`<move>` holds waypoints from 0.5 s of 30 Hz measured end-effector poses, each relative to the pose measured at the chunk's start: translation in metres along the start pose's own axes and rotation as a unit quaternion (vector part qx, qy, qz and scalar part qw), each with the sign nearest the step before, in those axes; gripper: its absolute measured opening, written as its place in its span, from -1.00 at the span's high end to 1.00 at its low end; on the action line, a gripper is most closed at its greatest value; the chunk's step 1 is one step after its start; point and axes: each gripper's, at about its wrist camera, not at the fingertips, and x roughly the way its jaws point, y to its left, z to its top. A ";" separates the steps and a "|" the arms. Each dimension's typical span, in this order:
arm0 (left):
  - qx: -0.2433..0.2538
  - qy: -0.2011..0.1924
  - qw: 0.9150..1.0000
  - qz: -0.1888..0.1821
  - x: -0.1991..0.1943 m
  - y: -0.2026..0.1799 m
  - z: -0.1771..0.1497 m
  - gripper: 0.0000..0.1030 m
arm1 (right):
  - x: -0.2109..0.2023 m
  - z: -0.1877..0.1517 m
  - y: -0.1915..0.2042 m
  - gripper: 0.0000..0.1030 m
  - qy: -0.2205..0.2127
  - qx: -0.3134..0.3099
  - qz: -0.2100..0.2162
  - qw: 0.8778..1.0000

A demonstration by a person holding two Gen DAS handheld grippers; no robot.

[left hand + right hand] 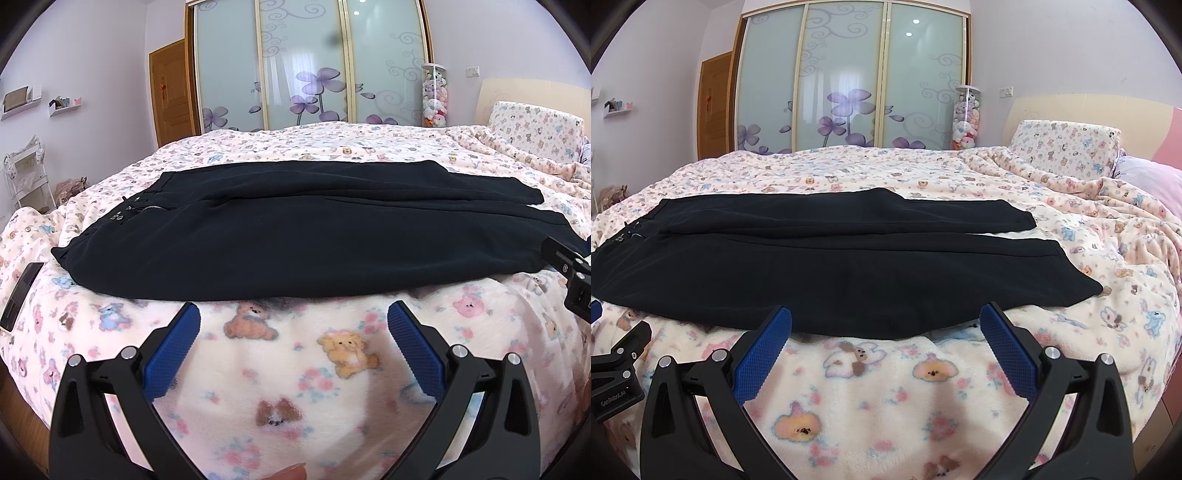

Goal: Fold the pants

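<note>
One pair of black pants [295, 236], two grippers, one pillow [1067, 147], one clear tube of plush toys [966, 118], three sliding wardrobe panels [846, 81]. Left gripper [293, 314] spread wide, blue pads [173, 354] holding nothing, hovering over the teddy-print blanket [295, 369] just short of the pants' near edge. Right gripper [885, 317] equally wide apart, empty, tips reaching the near hem. Pants laid flat across the bed, waistband with drawstring to the left, both legs stretched rightward side by side, far leg ending shorter than the near one, fabric smooth with faint creases.
</note>
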 end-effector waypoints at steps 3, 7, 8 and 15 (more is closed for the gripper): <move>0.000 0.001 1.000 0.000 0.000 0.000 0.000 -0.97 | 0.000 0.001 0.001 -0.97 0.000 0.000 0.000 1.000; -0.004 0.002 1.000 -0.002 0.001 0.004 0.001 -0.97 | -0.002 0.000 -0.001 -0.97 0.001 0.001 0.000 1.000; -0.003 0.002 1.000 -0.001 0.001 0.004 0.002 -0.97 | -0.001 0.000 -0.001 -0.97 0.001 0.001 0.000 1.000; -0.004 0.004 1.000 -0.001 0.000 0.005 0.005 -0.97 | 0.003 -0.003 -0.003 -0.97 0.002 0.001 0.001 1.000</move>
